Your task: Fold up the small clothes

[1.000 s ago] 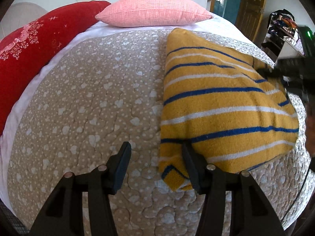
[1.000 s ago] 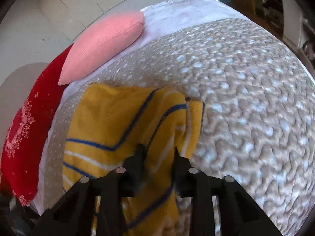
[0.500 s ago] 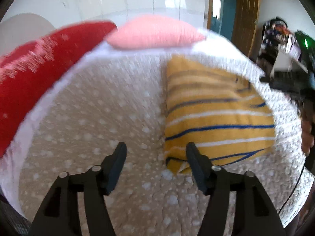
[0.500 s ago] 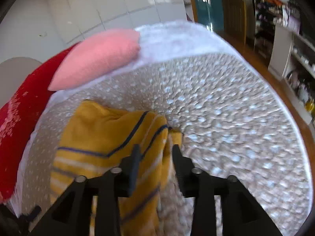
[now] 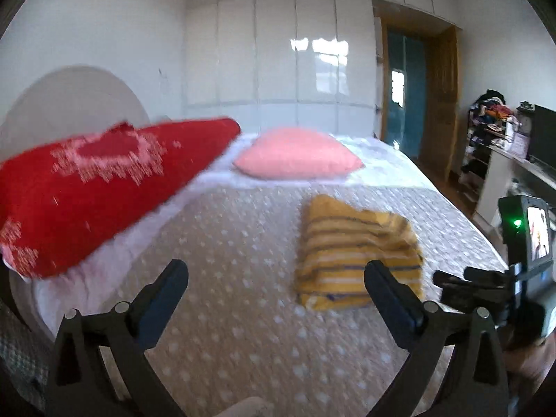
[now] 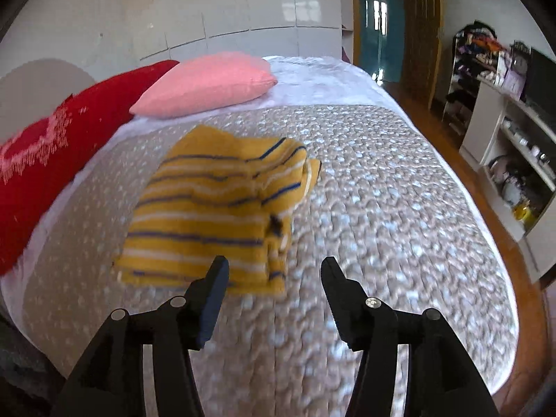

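Note:
A yellow garment with blue and white stripes (image 5: pixel 358 253) lies folded in a flat rectangle on the quilted beige bedspread (image 5: pixel 243 243). It also shows in the right wrist view (image 6: pixel 215 215). My left gripper (image 5: pixel 274 278) is open and empty, pulled back from the garment's near left side. My right gripper (image 6: pixel 274 271) is open and empty, held back above the garment's near right corner. The right gripper's body shows at the right edge of the left wrist view (image 5: pixel 486 285).
A red pillow (image 5: pixel 97 187) and a pink pillow (image 5: pixel 295 156) lie at the head of the bed. Beyond the bed's right edge are wooden floor, a white shelf unit (image 6: pixel 514 146) and a doorway (image 6: pixel 378 21).
My right gripper has let go of the garment and opened. Both grippers have pulled back and up from the bed, and the left has opened wider. The garment now lies folded and free.

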Action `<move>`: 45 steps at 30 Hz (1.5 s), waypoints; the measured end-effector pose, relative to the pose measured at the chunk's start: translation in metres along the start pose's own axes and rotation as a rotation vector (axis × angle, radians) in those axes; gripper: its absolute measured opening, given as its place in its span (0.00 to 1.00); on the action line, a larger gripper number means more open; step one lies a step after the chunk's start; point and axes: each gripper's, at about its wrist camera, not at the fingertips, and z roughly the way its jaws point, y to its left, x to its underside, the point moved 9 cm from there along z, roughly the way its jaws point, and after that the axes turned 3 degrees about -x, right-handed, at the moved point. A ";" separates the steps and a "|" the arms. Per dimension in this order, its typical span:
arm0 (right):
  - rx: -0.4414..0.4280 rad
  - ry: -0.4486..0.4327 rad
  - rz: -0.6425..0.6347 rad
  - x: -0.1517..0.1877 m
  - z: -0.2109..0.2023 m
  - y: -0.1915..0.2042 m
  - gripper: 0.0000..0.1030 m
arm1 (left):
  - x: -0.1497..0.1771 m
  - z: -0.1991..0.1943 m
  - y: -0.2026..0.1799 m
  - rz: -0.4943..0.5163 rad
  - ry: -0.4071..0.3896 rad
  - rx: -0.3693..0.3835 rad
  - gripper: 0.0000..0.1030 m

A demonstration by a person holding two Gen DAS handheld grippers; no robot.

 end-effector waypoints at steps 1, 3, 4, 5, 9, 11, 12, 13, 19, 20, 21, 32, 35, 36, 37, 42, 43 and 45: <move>0.018 -0.004 -0.009 0.006 -0.007 0.002 0.61 | 0.006 0.000 0.001 -0.007 0.035 0.011 0.98; 0.060 -0.019 -0.020 0.015 -0.017 0.004 0.65 | 0.015 0.003 0.004 -0.025 0.092 0.018 0.98; 0.073 -0.024 -0.020 0.017 -0.020 0.003 0.67 | 0.021 0.005 0.005 -0.032 0.118 0.013 0.98; 0.085 -0.029 -0.016 0.021 -0.024 0.003 0.69 | 0.028 0.006 0.006 -0.034 0.143 0.003 0.98; 0.092 -0.023 0.018 0.034 -0.030 -0.001 0.71 | 0.046 0.017 0.009 -0.020 0.206 -0.043 0.98; 0.098 -0.018 0.022 0.039 -0.029 -0.002 0.72 | 0.055 0.024 0.008 -0.018 0.236 -0.041 0.98; 0.105 -0.016 0.019 0.040 -0.028 -0.003 0.72 | 0.059 0.026 0.007 -0.017 0.249 -0.041 0.98; 0.112 -0.013 0.014 0.042 -0.028 -0.004 0.72 | 0.063 0.029 0.006 -0.014 0.261 -0.039 0.98; 0.112 0.032 -0.003 0.057 -0.012 0.000 0.72 | 0.083 0.038 0.001 0.005 0.318 -0.028 0.98; 0.113 0.036 -0.003 0.059 -0.011 0.001 0.72 | 0.086 0.040 0.000 0.007 0.329 -0.024 0.98; 0.113 0.041 -0.004 0.061 -0.009 0.001 0.72 | 0.089 0.041 0.000 0.007 0.339 -0.021 0.98; 0.120 0.056 -0.006 0.069 -0.005 0.002 0.72 | 0.101 0.044 -0.008 0.020 0.373 -0.006 0.98; 0.119 0.064 -0.008 0.072 -0.003 0.001 0.72 | 0.104 0.044 -0.011 0.028 0.381 -0.002 0.98; 0.119 0.066 -0.008 0.073 -0.003 0.001 0.72 | 0.104 0.044 -0.012 0.029 0.383 -0.001 0.98; 0.119 0.067 -0.007 0.073 -0.002 0.001 0.72 | 0.105 0.044 -0.013 0.032 0.386 0.001 0.98; 0.119 0.068 -0.006 0.074 -0.002 0.002 0.73 | 0.108 0.045 -0.016 0.030 0.399 0.016 0.98; 0.120 0.068 -0.006 0.074 -0.002 0.002 0.73 | 0.108 0.045 -0.016 0.027 0.402 0.018 0.98; 0.119 0.070 -0.005 0.075 -0.002 0.002 0.73 | 0.109 0.045 -0.016 0.024 0.407 0.022 0.98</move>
